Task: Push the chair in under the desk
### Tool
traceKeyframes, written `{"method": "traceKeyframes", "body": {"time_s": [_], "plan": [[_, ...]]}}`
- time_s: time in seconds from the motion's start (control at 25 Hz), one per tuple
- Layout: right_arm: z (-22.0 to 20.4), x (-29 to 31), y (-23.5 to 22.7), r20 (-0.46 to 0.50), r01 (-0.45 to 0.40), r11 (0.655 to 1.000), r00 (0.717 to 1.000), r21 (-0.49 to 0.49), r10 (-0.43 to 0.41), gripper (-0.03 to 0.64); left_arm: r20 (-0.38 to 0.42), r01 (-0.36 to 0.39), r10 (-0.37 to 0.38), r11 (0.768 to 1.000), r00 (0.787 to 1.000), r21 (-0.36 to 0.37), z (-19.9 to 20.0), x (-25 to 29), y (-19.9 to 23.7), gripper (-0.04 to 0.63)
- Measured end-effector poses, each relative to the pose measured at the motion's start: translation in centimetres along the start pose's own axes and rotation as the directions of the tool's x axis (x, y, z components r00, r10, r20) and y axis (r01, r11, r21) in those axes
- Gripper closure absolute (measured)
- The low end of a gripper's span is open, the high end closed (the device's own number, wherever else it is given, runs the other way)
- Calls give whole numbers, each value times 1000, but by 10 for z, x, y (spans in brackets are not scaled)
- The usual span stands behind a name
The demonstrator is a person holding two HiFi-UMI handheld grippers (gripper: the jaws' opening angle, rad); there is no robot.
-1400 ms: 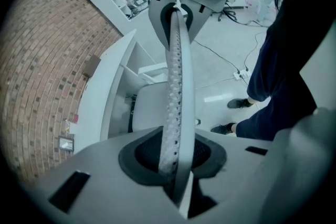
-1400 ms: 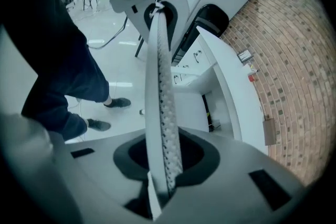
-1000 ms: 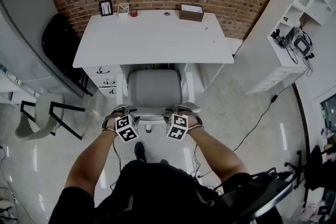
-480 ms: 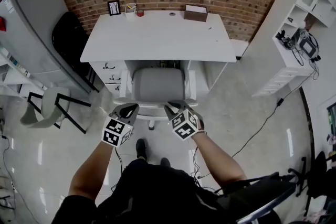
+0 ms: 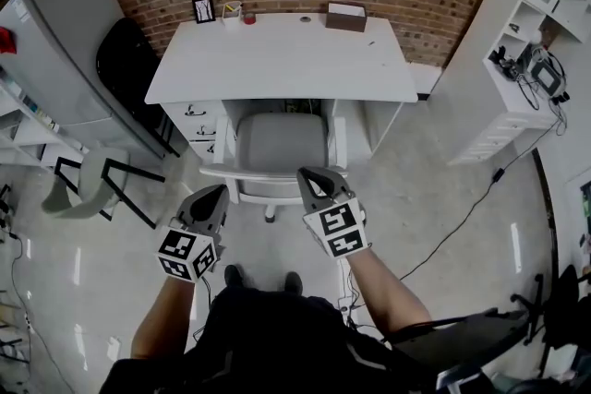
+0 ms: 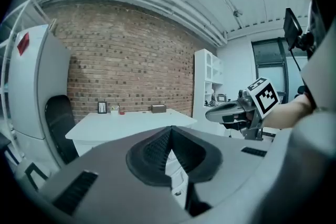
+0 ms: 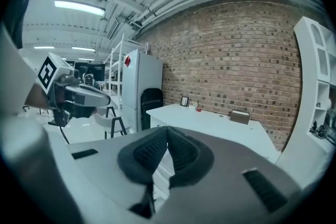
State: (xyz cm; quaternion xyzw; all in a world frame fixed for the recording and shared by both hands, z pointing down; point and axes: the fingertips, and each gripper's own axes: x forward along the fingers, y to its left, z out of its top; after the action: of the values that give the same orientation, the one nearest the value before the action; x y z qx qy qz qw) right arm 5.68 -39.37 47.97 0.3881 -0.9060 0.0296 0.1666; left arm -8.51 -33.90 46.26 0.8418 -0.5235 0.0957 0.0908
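Note:
The grey-seated chair (image 5: 280, 141) stands tucked in under the white desk (image 5: 282, 60), with its white backrest rim (image 5: 268, 173) at the desk's front edge. My left gripper (image 5: 214, 196) hangs in the air just short of the backrest's left end, apart from it. My right gripper (image 5: 310, 177) hovers by the backrest's right end, also raised off it. In the left gripper view the left gripper (image 6: 169, 136) has its pads pressed together on nothing. In the right gripper view the right gripper (image 7: 167, 135) is likewise shut and empty, having just finished closing.
A picture frame (image 5: 203, 9), a cup (image 5: 231, 12) and a brown box (image 5: 345, 17) sit along the desk's back edge. A black chair (image 5: 129, 74) and grey cabinet (image 5: 65, 41) stand left, a grey stool (image 5: 88, 185) nearer. White shelves (image 5: 526, 32) and a floor cable (image 5: 462, 208) are right.
Both grippers have come off the chair's backrest, risen and drawn back toward the person, rolling as they went, and their jaws have closed. The chair stays under the desk.

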Motion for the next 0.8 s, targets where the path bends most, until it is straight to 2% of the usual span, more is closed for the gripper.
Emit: {"method": "traceKeyframes", "body": {"time_s": [0.2, 0.48, 0.8], "plan": [[23, -11, 13, 59, -2, 999, 998, 32, 0, 607, 41, -35, 36, 999, 999, -12, 15, -21, 7, 588], [38, -13, 24, 89, 59, 995, 994, 82, -67, 607, 94, -88, 87, 996, 992, 16, 35, -47, 35, 588], [67, -10, 52, 128, 136, 988, 981, 73, -145, 609, 146, -85, 83, 996, 986, 9, 45, -76, 75, 588]]}}
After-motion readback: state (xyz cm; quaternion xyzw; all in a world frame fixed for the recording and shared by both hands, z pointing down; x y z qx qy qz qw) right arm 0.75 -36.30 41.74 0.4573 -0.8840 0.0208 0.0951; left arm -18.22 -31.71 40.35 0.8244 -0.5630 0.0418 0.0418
